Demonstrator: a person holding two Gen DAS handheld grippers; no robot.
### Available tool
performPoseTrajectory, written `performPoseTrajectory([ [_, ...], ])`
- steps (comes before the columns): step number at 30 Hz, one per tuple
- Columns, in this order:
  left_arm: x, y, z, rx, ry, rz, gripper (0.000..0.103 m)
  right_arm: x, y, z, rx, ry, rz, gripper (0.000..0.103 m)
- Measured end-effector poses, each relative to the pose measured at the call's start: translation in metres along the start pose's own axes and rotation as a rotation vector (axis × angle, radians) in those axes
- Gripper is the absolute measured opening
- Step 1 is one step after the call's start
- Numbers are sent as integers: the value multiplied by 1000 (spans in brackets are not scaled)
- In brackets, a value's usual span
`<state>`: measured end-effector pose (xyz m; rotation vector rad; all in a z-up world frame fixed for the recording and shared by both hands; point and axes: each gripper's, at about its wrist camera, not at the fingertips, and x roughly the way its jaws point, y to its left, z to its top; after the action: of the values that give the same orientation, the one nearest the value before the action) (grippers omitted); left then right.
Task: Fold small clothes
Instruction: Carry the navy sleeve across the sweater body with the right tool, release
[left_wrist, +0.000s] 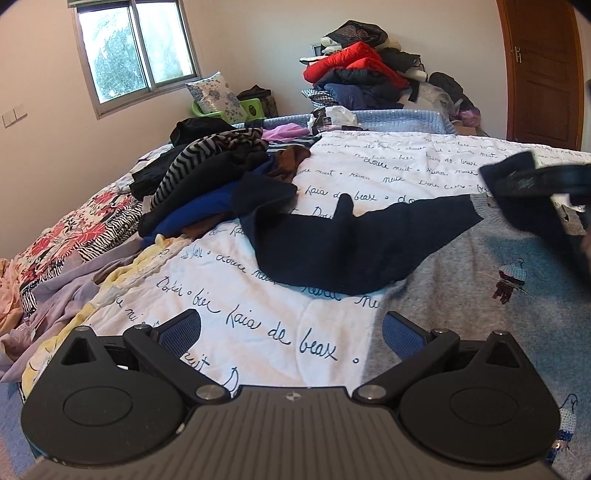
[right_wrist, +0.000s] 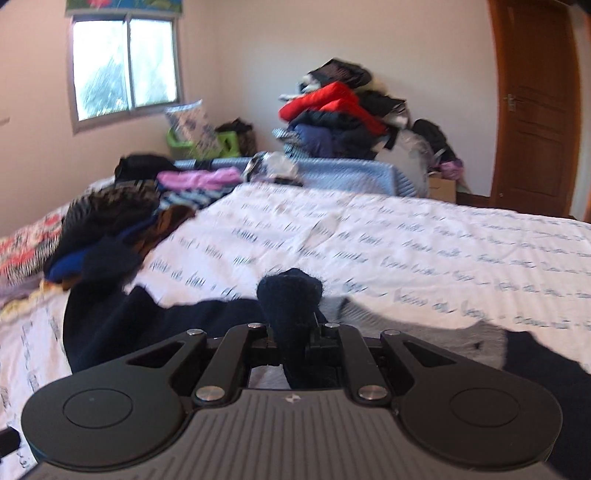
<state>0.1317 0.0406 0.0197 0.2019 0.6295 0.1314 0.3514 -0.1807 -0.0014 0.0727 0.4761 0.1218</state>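
A small grey sweater (left_wrist: 476, 273) with dark navy sleeves and embroidered birds lies on the white script-printed quilt (left_wrist: 258, 325). One navy sleeve (left_wrist: 332, 243) stretches left across the quilt. My left gripper (left_wrist: 291, 328) is open and empty, low over the quilt at the sweater's left edge. My right gripper (right_wrist: 293, 332) is shut on a navy sleeve end (right_wrist: 290, 291) of the sweater and holds it lifted above the grey body (right_wrist: 443, 332). The right gripper also shows at the right edge of the left wrist view (left_wrist: 546, 184).
A heap of unfolded clothes (left_wrist: 221, 173) lies on the bed's left side, with a floral cover (left_wrist: 81, 229) beyond. A tall pile of jackets (left_wrist: 362, 66) stands behind the bed by the wall. A wooden door (left_wrist: 543, 74) is at the right.
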Motion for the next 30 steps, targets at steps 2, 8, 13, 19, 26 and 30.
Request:
performPoseTrajectory([
  [2,1,3,0,-2,4,7,103,16,16,-7,-38,26,-3,10],
  [8,8,8,0,-14,19,21,103,38,39,-19,-84,65,-8,10],
  [13,14,8,1,-21,35,20,103,48,50,-20,-99,84,-4,10],
  [19,17,6,1,-22,55,9,103,65,56,-27,-102,171,12,20],
  [26,28,21,5,-83,88,6,103,31,50,-14,17,153,140,48],
  [30,37,36,11,-133,101,4,103,22,43,-16,64,182,167,62],
])
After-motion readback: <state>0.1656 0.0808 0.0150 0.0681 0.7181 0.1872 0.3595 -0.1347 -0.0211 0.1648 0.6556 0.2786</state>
